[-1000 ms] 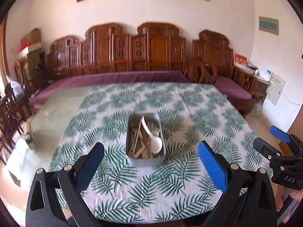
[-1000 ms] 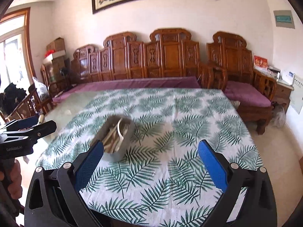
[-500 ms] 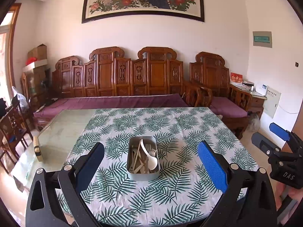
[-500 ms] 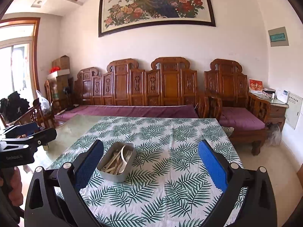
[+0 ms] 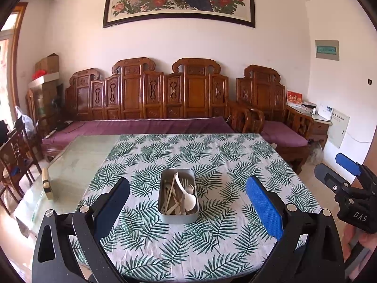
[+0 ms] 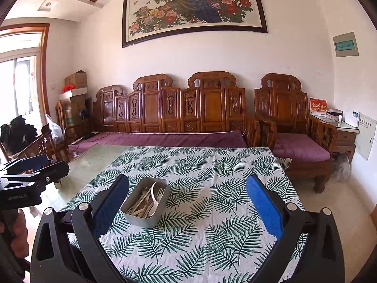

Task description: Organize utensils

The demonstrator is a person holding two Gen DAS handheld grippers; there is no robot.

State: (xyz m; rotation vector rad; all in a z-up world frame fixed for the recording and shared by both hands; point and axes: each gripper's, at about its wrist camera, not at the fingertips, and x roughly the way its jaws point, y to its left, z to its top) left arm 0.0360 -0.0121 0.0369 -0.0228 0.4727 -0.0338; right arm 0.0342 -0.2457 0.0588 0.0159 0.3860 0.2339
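A grey metal tray [image 5: 165, 217] stands on the leaf-print tablecloth [image 5: 212, 160] and holds several pale utensils, among them a white spoon [image 5: 189, 200] and wooden pieces. In the right wrist view the tray [image 6: 139, 219] is left of centre, with forks and a spoon [image 6: 153, 198] inside. My left gripper [image 5: 187, 202] is open and empty, held back from the tray and above the table's near edge. My right gripper [image 6: 187, 202] is open and empty, to the right of the tray. Each gripper shows at the side of the other's view.
The table [image 5: 77, 155] has bare glass on its left part, with a small wooden block [image 5: 47, 184] near the left edge. A carved wooden sofa [image 5: 165, 99] with purple cushions stands behind. Chairs [image 5: 14, 155] stand at the left. A side cabinet [image 5: 318, 122] stands at the right.
Both grippers have pulled back and tilted up from the table. The tray now looks smaller and farther away, and more of the wall and painting shows. Both stay open.
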